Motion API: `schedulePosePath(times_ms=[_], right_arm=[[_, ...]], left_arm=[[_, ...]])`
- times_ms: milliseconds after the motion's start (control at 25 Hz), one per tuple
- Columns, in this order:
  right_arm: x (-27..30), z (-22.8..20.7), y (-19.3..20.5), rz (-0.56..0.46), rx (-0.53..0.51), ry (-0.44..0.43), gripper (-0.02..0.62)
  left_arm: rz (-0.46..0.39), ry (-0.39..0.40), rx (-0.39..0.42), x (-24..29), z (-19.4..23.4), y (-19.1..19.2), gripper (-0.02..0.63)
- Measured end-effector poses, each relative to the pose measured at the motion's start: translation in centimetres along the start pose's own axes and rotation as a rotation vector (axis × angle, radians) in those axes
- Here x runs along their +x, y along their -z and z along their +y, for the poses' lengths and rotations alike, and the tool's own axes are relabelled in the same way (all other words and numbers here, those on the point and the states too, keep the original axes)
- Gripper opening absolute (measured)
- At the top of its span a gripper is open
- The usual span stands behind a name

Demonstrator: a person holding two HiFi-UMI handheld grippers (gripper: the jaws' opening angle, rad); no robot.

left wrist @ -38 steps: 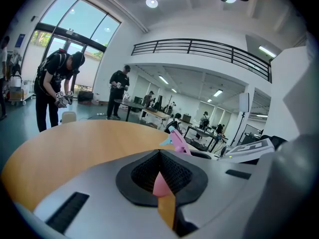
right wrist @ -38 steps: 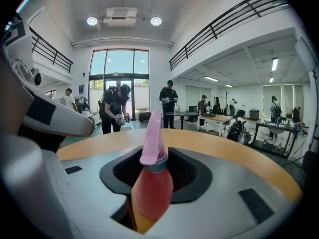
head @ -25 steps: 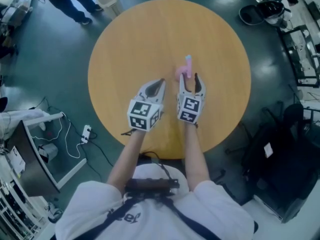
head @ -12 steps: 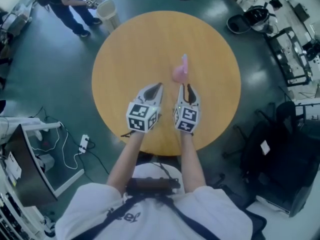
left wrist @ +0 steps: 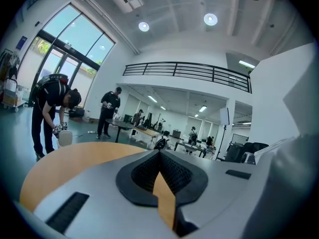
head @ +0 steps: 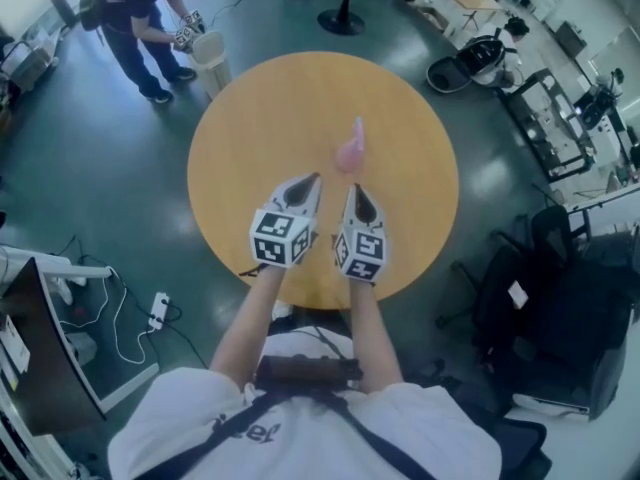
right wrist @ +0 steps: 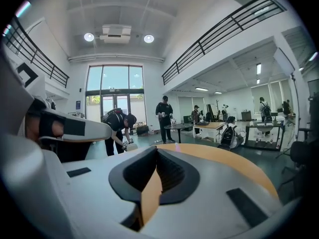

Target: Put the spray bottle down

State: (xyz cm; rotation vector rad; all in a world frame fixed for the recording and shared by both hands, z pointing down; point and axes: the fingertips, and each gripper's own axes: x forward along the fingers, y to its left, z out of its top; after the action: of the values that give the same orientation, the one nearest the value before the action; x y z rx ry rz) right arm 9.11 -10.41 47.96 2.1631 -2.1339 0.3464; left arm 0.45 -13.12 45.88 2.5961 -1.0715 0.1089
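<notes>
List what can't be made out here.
- Spray bottle, head view: small, blurred; nozzle detail lost.
- Bottle, right gripper view: only a pink speck above the right tongs.
- Left gripper view: no bottle; right tongs' casing blocks the right side.
- Table near edge, head view: partly under the arms.

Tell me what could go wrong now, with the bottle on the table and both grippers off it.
The bottle stands free on the table, just ahead of the right gripper, whose jaws have just closed empty; a forward nudge could tip it. The left gripper, also shut, is nearly as close, so a swing might do the same.
</notes>
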Motion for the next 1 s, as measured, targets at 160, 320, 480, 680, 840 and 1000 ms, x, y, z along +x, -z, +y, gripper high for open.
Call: schedulePosePath(times_ms=[160, 320, 480, 680, 840, 1000], right_arm=[[-1.8, 1.5, -1.8, -0.039, 0.010, 0.002, 0.012], [-3.4, 3.5, -3.6, -0.078, -0.014, -0.017, 0.012], [-4.6, 4.9, -5.1, -0.104, -0.034, -0.030, 0.012], [-6.2, 5.6, -6.5, -0.123, -0.032, -0.031, 0.012], [-7.1, 5.5, -7.1, -0.131, -0.035, -0.012, 0.012], [-7.8, 5.0, -7.5, -0.138, -0.043, 0.006, 0.012]], left_arm=[[-0.032, 0.016, 0.027, -1.7, -0.5, -0.8, 0.009], [-0.057, 0.013, 0.066, -3.4, -0.4, -1.8, 0.009], [-0.093, 0.008, 0.111, -4.9, -0.7, -3.0, 0.009], [-0.118, 0.013, 0.146, -6.0, -1.7, -3.7, 0.009], [-0.127, 0.025, 0.156, -6.5, -2.4, -4.0, 0.009], [-0.139, 0.025, 0.159, -6.8, -3.0, -4.3, 0.009]])
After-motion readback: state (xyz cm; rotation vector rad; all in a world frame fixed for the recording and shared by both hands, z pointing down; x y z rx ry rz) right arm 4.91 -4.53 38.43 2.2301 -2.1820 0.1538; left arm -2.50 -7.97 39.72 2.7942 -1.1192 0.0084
